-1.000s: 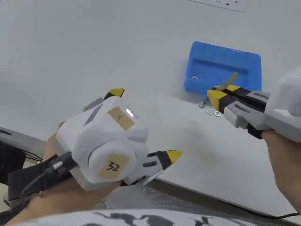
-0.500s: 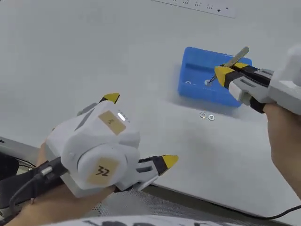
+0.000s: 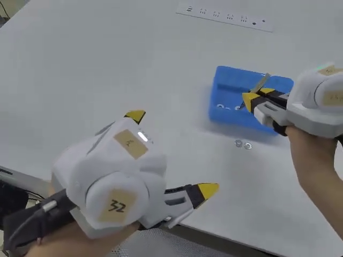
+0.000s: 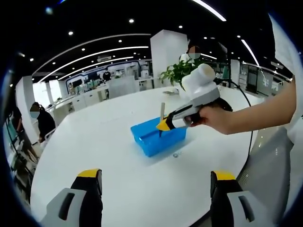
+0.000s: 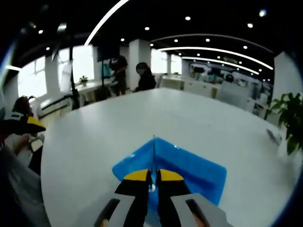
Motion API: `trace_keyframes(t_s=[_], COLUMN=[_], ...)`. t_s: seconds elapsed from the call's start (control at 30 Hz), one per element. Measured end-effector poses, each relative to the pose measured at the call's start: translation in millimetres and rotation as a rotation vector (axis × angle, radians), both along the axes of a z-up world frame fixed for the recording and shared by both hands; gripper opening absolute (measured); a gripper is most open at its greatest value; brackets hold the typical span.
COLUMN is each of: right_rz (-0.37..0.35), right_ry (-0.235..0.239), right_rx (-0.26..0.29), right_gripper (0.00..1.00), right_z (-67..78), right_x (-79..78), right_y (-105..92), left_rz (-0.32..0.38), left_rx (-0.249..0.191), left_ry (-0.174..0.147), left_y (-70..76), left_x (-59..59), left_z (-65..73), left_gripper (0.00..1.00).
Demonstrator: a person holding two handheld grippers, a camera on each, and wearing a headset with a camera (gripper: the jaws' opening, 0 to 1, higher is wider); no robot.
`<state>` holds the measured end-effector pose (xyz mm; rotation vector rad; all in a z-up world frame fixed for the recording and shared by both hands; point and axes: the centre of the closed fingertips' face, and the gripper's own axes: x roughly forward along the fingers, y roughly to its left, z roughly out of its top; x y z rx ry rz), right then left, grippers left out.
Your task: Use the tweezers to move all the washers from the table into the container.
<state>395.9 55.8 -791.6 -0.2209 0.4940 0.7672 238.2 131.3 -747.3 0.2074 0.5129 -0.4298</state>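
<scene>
The right tool (image 3: 249, 100) is pinching the tweezers (image 3: 261, 84), jaws pressed together on them, and is holding their tips over the blue container (image 3: 230, 75), apparently for depositing a washer. Two washers (image 3: 243, 144) are lying on the worktop (image 3: 107, 64) just beside the container's near wall, near that tool. The left tool (image 3: 171, 152) is hovering empty, jaws spread.

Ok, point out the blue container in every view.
Head view: blue container right of centre, upper half.
Left gripper view: blue container just below centre.
Right gripper view: blue container low centre, spreading right.
Shared landmark: the tweezers, tip pointing down into it.
</scene>
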Motion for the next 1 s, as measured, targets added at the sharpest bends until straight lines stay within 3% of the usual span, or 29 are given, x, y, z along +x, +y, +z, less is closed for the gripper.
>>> trace_keyframes(t_s=[0.43,0.73,0.9,1.0], right_rz=[0.012,0.001,0.004,0.037], right_ry=[0.032,0.027,0.057,0.048], right_rx=[-0.035,-0.018,-0.003,0.038], right_gripper=[0.03,0.03,0.03,0.03], right_z=[-20.6,-23.2,-23.3,-13.6], right_x=[6.9,8.9,11.7,8.4], right_y=[2.6,0.6,-0.1,3.1], left_rz=[0.009,0.017,0.015,0.017], left_rx=[-0.022,-0.021,-0.008,0.001], left_ry=[-0.027,-0.045,-0.058,-0.063], left_y=[-7.5,-11.4,-12.5,-13.8], left_x=[-2.7,-5.2,-8.3,-11.8], left_z=[15.4,29.9,35.7,39.2], left_gripper=[0.96,0.96,0.95,0.95])
